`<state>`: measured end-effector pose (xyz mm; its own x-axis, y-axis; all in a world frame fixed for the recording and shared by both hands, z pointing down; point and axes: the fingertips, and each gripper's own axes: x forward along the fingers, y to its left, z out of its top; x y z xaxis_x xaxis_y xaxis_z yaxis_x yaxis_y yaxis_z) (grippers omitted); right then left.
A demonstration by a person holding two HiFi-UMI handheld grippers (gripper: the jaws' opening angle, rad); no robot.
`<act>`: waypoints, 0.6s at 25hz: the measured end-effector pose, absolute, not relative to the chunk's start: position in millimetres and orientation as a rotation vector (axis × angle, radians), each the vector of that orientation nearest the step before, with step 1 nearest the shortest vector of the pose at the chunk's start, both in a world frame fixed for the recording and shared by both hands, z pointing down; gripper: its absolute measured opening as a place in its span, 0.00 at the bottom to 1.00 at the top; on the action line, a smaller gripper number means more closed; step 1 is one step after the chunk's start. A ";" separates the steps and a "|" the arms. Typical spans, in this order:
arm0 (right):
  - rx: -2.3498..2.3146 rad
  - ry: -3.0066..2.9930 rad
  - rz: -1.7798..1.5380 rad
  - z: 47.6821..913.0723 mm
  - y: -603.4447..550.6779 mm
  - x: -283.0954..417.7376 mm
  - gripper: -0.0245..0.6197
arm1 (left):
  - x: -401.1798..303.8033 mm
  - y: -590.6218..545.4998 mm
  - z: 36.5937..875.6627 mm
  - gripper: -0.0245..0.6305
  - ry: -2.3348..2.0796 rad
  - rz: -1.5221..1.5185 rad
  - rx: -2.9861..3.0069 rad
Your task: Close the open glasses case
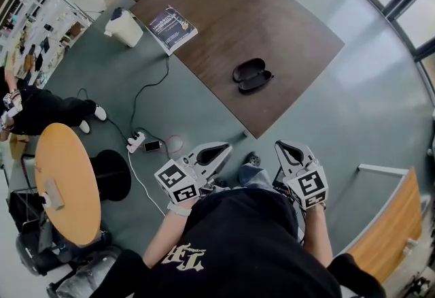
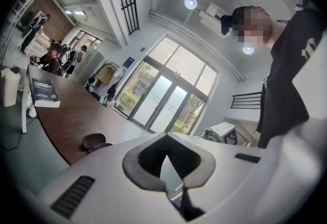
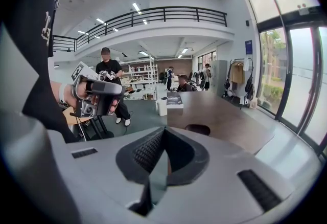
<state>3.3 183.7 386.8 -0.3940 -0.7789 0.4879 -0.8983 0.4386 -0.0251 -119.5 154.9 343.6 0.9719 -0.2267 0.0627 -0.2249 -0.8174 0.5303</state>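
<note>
Looking down, head view shows the glasses case (image 1: 252, 75) open; left gripper (image 2: 166, 137) and right gripper (image 3: 164, 130) fingers pressed together.

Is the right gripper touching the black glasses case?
Apart. The head view shows the right gripper held near the person's body, with floor and table between it and the glasses case.

Glasses case (image 1: 252, 75) interior too small to tell.

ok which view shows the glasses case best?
Head view: the glasses case is seen from above, open, both halves visible on the brown table. Left gripper view shows it small and side-on; right gripper view shows only a low dark sliver.
</note>
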 end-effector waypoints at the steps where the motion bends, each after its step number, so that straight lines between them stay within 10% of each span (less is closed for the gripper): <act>1: 1.418 -2.293 0.402 387.2 181.4 8.2 0.02 | -114.6 153.2 343.4 0.04 -0.321 0.000 2.560; 15: 1.415 -2.326 0.425 395.3 164.8 73.5 0.02 | -59.9 140.7 365.3 0.04 -0.437 0.178 2.542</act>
<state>73.5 164.8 395.3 -0.4187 -0.7768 0.4703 -0.8930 0.4463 -0.0579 -59.9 140.7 365.3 0.9383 -0.2711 0.2147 -0.3439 -0.7964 0.4974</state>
